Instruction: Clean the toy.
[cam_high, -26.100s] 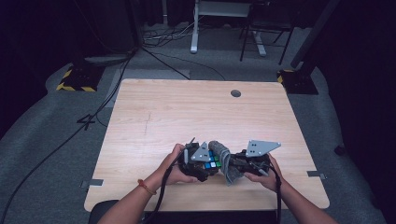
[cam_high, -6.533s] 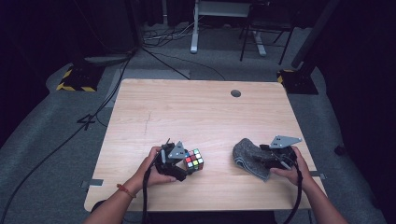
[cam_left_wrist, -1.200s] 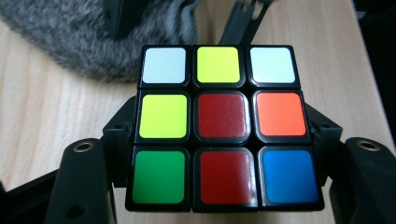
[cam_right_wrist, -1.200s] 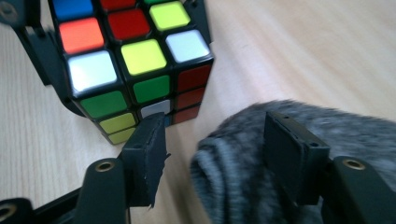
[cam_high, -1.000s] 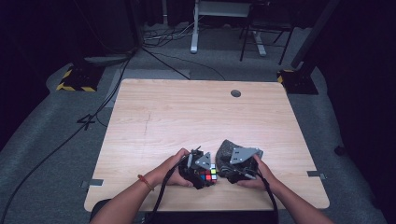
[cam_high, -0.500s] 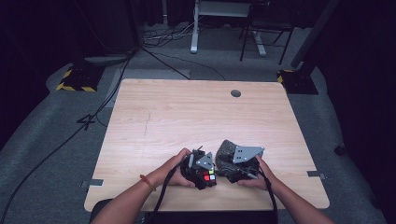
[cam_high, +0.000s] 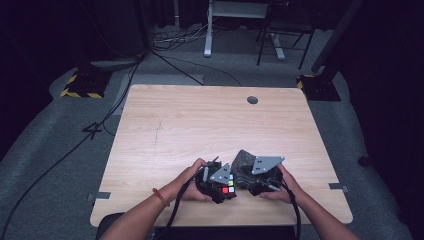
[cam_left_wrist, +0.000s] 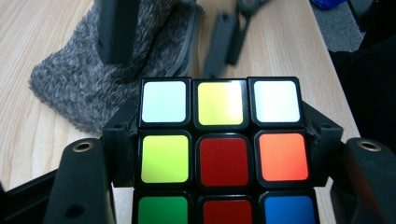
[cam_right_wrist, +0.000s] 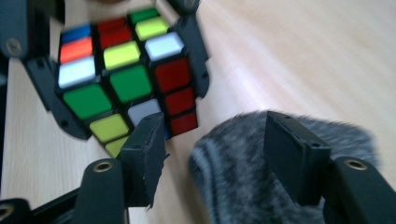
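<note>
Here the left hand-held gripper (cam_left_wrist: 219, 154) clamps the cube (cam_left_wrist: 219, 154) steady, while the right hand-held gripper (cam_right_wrist: 210, 154), jaws wide, spreads the pouch (cam_right_wrist: 261, 172) mouth to receive it.

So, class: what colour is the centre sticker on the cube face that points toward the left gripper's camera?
Dark red, on the puzzle cube; the left gripper view shows it best.

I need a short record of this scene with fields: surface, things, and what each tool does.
surface: wooden table
thing 1: puzzle cube, coloured stickers, mixed
thing 2: grey fuzzy pouch, lying on the table beside the cube
left tool: shut on the puzzle cube, jaws on two opposite sides
right tool: jaws apart; one jaw over the pouch, the other beside it, near the cube
</note>
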